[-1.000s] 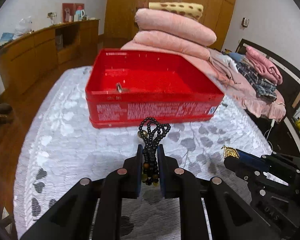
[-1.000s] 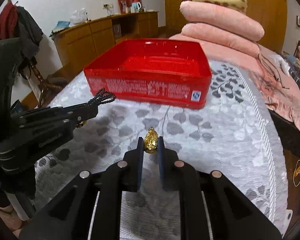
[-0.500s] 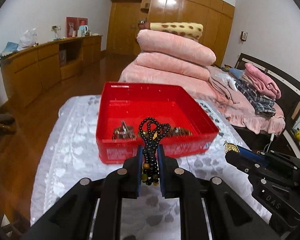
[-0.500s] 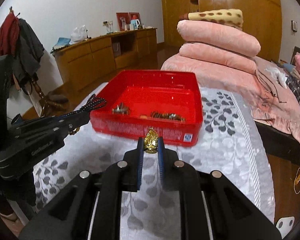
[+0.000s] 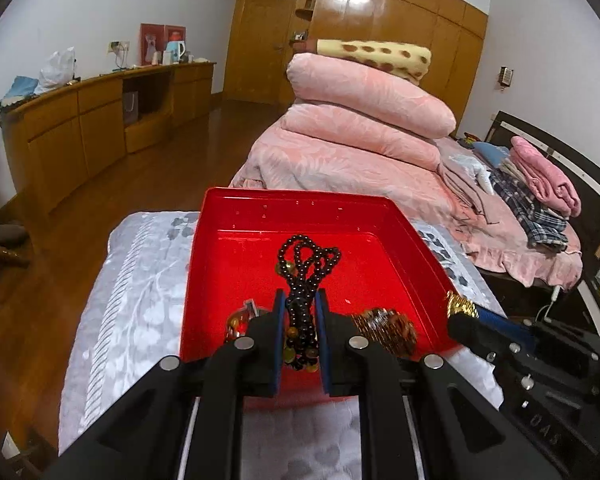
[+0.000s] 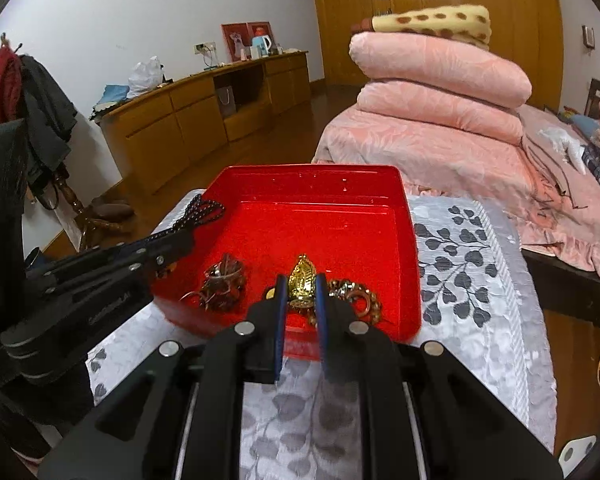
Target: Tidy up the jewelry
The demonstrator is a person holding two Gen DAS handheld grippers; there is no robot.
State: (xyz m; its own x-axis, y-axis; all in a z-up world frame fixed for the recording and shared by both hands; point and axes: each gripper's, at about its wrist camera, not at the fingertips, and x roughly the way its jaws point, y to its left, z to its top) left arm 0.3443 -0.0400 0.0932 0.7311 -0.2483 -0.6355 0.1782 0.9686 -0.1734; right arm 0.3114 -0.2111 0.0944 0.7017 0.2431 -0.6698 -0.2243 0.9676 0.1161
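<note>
1. Jewelry already lay in the red tray (image 6: 410, 256): a tangle of rings and chains (image 6: 220, 282) toward its 7 o'clock corner, and a gold-brown heap (image 6: 358, 300) toward 5 o'clock, both on the near half of the floor.
2. A black bead strand (image 5: 306, 268) was clamped between the pads of the left gripper (image 5: 300, 320), its loops fanning out toward 12 o'clock above the tray floor, amber beads hanging at its near end.
3. A gold leaf-shaped pendant (image 6: 303, 282) was pinched in the right gripper (image 6: 300, 300), fingers clenched tight on it, over the tray's near edge.
4. In the left wrist view the right gripper showed at 4 o'clock, its gold piece at the tray's right rim; in the right wrist view the left gripper (image 6: 188, 236) reached in from 9 o'clock with the beads over the tray's left rim.
5. The tray sat on a grey leaf-patterned cloth (image 6: 472, 280).
6. Beyond it, at 1 o'clock, folded pink quilts (image 5: 364, 120) were stacked on a bed, a spotted yellow blanket (image 5: 376, 58) on top.
7. A wooden sideboard (image 5: 100, 120) ran along the wall at 10 o'clock.
</note>
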